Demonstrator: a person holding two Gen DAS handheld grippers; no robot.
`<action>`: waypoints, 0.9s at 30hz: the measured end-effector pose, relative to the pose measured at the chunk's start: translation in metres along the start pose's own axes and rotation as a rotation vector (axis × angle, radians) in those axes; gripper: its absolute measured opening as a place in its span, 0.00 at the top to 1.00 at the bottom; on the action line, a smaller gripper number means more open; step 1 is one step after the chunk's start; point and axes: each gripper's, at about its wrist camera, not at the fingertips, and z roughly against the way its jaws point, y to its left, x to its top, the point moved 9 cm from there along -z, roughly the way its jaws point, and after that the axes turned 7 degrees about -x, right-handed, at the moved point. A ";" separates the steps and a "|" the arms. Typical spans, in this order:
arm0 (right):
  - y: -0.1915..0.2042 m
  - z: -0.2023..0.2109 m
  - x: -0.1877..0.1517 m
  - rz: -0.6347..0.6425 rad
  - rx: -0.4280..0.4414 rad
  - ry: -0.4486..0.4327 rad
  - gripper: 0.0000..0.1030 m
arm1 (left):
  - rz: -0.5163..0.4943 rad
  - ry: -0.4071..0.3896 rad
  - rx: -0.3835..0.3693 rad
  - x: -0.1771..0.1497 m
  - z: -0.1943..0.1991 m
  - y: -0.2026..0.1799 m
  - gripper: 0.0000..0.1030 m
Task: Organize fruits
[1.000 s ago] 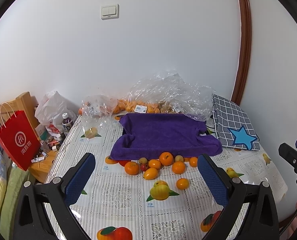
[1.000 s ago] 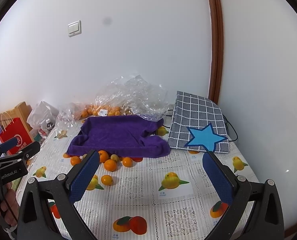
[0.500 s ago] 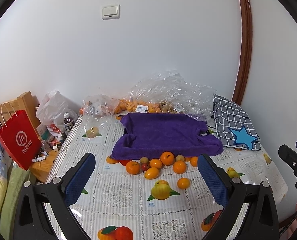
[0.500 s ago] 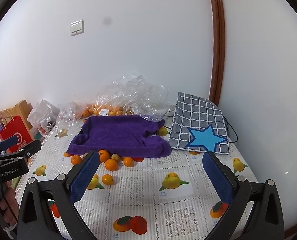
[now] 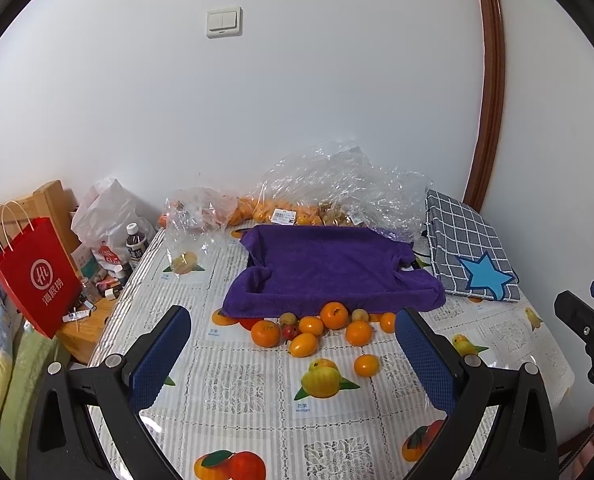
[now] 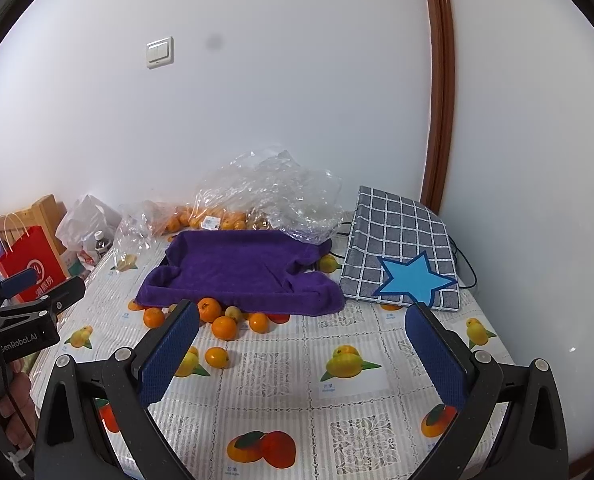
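Note:
Several loose oranges (image 5: 333, 315) (image 6: 224, 327) and a few smaller fruits lie on the fruit-print tablecloth (image 5: 253, 384) in front of a tray draped in a purple towel (image 5: 329, 268) (image 6: 237, 268). One orange (image 5: 365, 365) (image 6: 216, 357) sits apart, nearer to me. My left gripper (image 5: 293, 364) hovers open above the cloth, short of the fruit. Further right, my right gripper (image 6: 301, 354) is open too, with nothing between its fingers. Each gripper shows at the edge of the other's view.
Clear plastic bags (image 5: 337, 184) holding more oranges lie against the wall behind the tray. A grey checked cushion with a blue star (image 6: 401, 264) leans at the right. A red paper bag (image 5: 37, 276), a bottle and clutter stand off the table's left edge.
Both views have drifted slightly; the fruit and tray sit a little lower and closer. Nothing was picked up, and both grippers stay open.

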 end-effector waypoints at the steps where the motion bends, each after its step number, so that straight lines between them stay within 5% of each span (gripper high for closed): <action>1: 0.000 0.000 0.000 0.000 -0.001 -0.003 0.01 | 0.001 0.000 -0.002 0.000 -0.001 0.000 0.00; 27: 0.004 0.002 -0.001 -0.002 0.000 -0.004 0.01 | 0.003 -0.013 -0.010 -0.005 0.004 -0.002 0.00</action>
